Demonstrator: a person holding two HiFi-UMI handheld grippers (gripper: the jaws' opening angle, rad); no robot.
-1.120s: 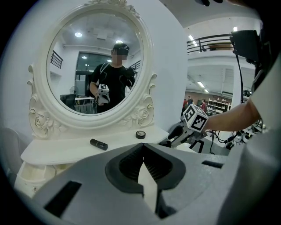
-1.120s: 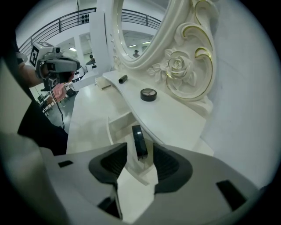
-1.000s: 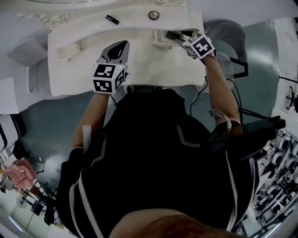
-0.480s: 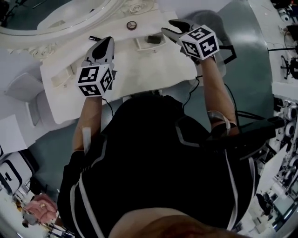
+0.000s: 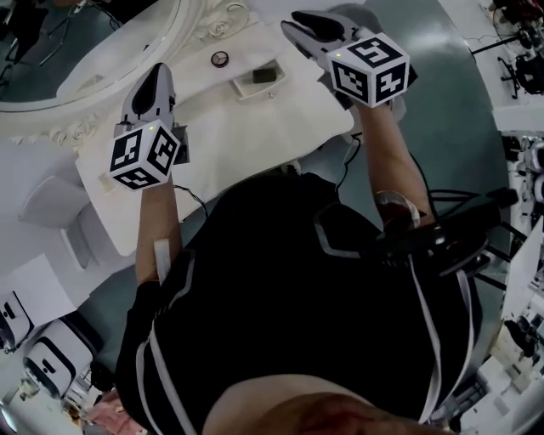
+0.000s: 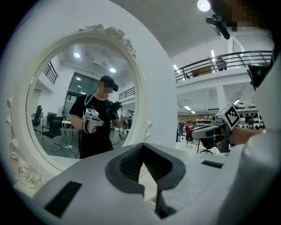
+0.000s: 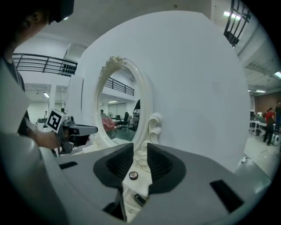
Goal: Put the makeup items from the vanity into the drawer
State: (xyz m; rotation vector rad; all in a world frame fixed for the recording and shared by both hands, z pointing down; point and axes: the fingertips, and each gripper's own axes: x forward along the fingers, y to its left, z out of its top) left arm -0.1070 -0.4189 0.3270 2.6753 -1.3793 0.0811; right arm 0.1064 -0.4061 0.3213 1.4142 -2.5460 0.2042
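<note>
On the white vanity top [image 5: 255, 127] a small round compact [image 5: 220, 59] lies near the mirror frame. Beside it, an open little drawer [image 5: 242, 88] holds a dark flat item [image 5: 264, 76]. My right gripper [image 5: 293, 21] hangs above and right of the drawer. Its jaws have just been closing, still stand apart, and have nothing between them. In the right gripper view the compact [image 7: 133, 176] and the dark item [image 7: 139, 200] show far below in the jaw gap [image 7: 139, 149]. My left gripper [image 5: 159, 72] is raised over the vanity's left part, shut and empty [image 6: 142, 147].
The big oval mirror [image 6: 79, 105] in its carved white frame [image 5: 93, 127] stands at the vanity's back, straight ahead of both grippers. A white stool or seat [image 5: 51, 204] stands left of the vanity. Cables run along my right arm.
Both grippers have risen from the vanity top. The right one has left the drawer, where the dark item now lies, and its jaws have narrowed. The head view has swung.
</note>
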